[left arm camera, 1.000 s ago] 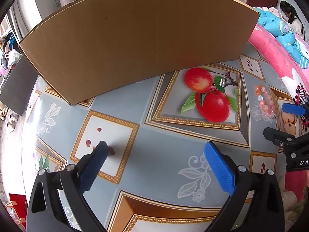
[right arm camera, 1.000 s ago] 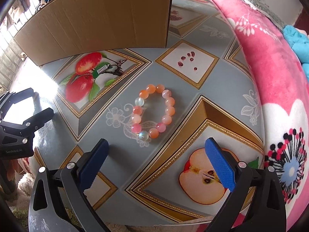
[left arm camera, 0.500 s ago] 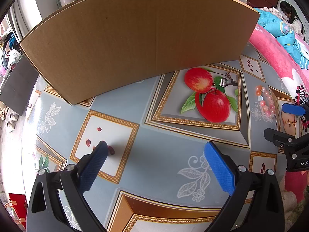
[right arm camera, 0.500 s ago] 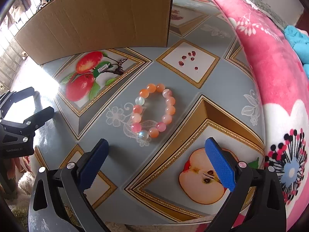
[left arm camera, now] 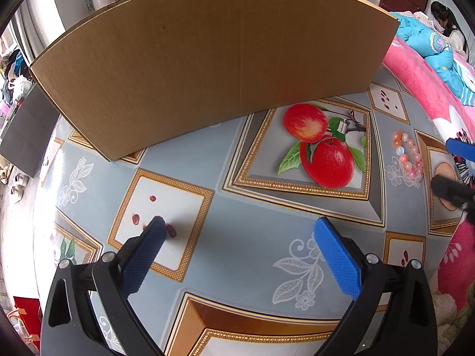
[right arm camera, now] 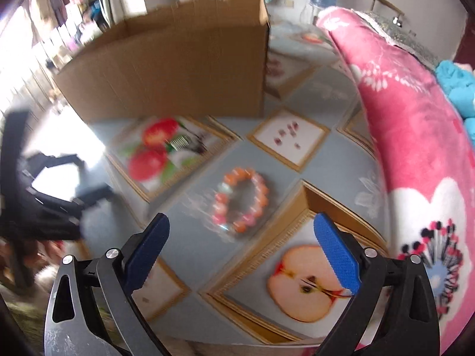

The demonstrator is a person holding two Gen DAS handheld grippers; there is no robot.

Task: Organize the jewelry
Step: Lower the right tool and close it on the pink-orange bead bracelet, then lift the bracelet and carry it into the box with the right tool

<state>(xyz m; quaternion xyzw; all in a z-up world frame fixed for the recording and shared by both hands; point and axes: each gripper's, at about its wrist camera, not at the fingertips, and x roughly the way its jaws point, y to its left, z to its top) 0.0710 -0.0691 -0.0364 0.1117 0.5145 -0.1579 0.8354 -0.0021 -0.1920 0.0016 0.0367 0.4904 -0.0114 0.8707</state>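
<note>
A bracelet of pink and orange beads [right arm camera: 241, 201] lies flat on the patterned tablecloth, just beyond my open right gripper [right arm camera: 240, 231] and between the lines of its blue pads. From the left wrist view the bracelet [left arm camera: 407, 157] sits at the far right. A small silver hair comb [left arm camera: 342, 126] rests on the printed apples, also seen as a blurred comb [right arm camera: 178, 142] in the right wrist view. My left gripper [left arm camera: 237, 234] hovers open over bare cloth, holding nothing. The right gripper's blue pad [left arm camera: 460, 149] pokes in at the right edge.
A large brown cardboard box [left arm camera: 207, 59] stands at the back of the table, open at the top [right arm camera: 178, 68]. A pink flowered blanket [right arm camera: 415, 148] runs along the right side. A person sits far back at the right [left arm camera: 445, 20]. The right wrist view is motion-blurred.
My right gripper has tilted up and moved toward the bracelet, which now lies lower and closer to its pads; the view blurred. The left gripper has barely moved.
</note>
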